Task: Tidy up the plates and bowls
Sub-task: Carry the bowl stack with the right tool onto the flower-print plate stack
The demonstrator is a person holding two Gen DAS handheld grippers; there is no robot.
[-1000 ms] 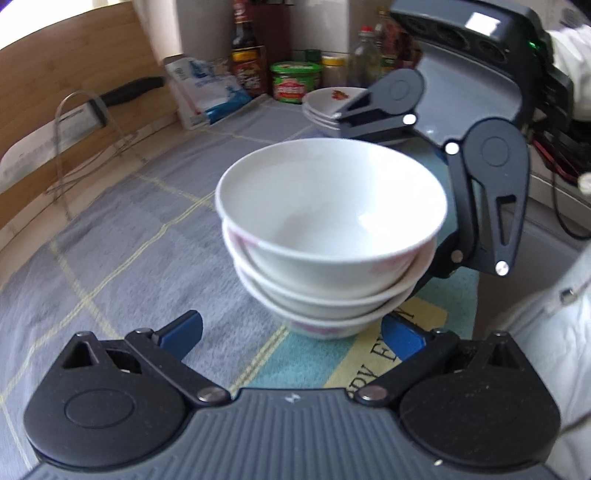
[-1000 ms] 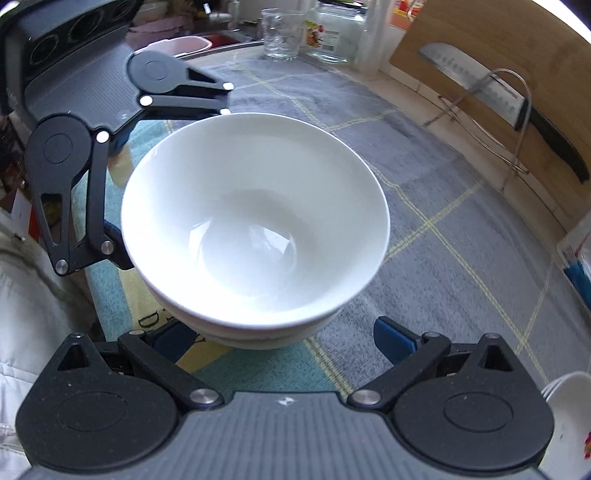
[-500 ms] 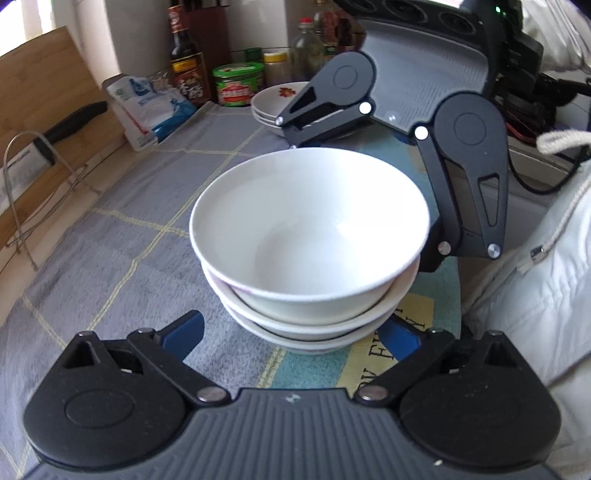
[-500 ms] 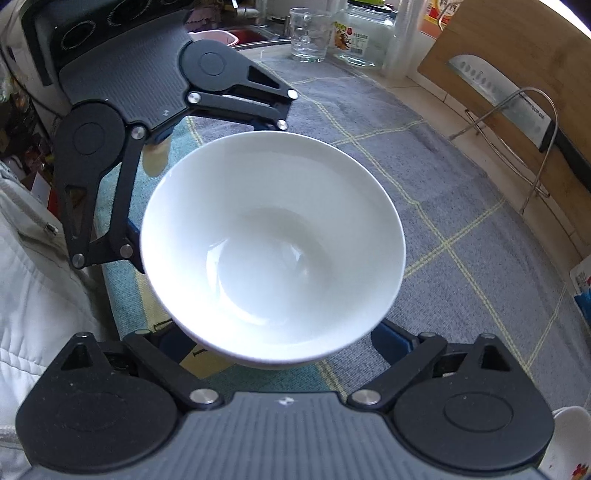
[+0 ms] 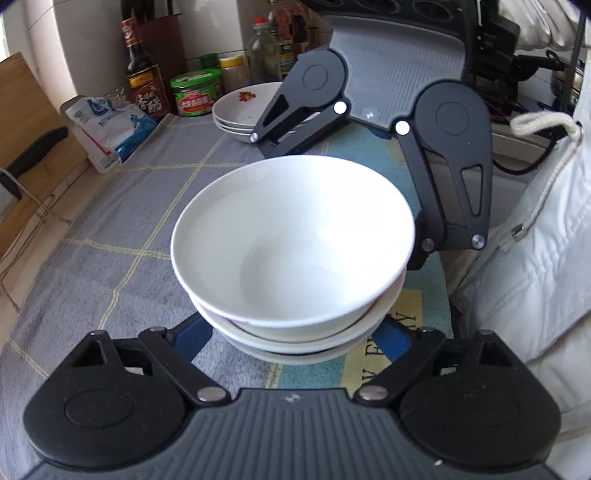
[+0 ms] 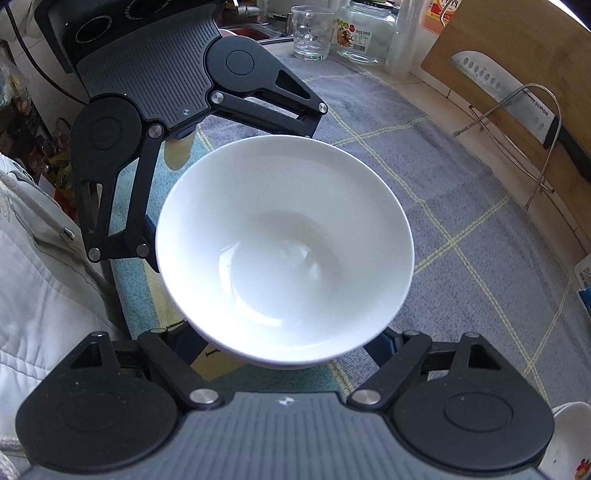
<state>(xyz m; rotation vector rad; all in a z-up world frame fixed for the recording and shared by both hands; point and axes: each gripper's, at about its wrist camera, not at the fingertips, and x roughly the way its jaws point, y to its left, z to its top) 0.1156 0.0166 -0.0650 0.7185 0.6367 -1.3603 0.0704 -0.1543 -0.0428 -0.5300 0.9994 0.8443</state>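
Note:
A stack of three white bowls (image 5: 291,240) is held between both grippers above the grey checked cloth (image 5: 110,236); it also shows in the right wrist view (image 6: 284,243). My left gripper (image 5: 291,341) has its blue fingers spread wide around the bottom of the stack on one side. My right gripper (image 6: 288,345) does the same from the opposite side. Each gripper shows in the other's view, facing it across the bowls. The fingertips are mostly hidden under the bowls. A stack of white plates (image 5: 243,107) with a red print sits at the far end of the cloth.
Sauce bottles (image 5: 144,85), a green-lidded jar (image 5: 195,92) and a blue-white packet (image 5: 110,125) stand behind the plates. A cleaver on a wire rack (image 6: 517,107) leans on a wooden board (image 6: 517,48). A glass (image 6: 310,33) and jar (image 6: 365,33) stand at the other end. A white jacket (image 5: 535,258) is close by.
Both grippers and the bowl stack have risen and shifted toward the plates end; the cameras now look down more steeply into the top bowl.

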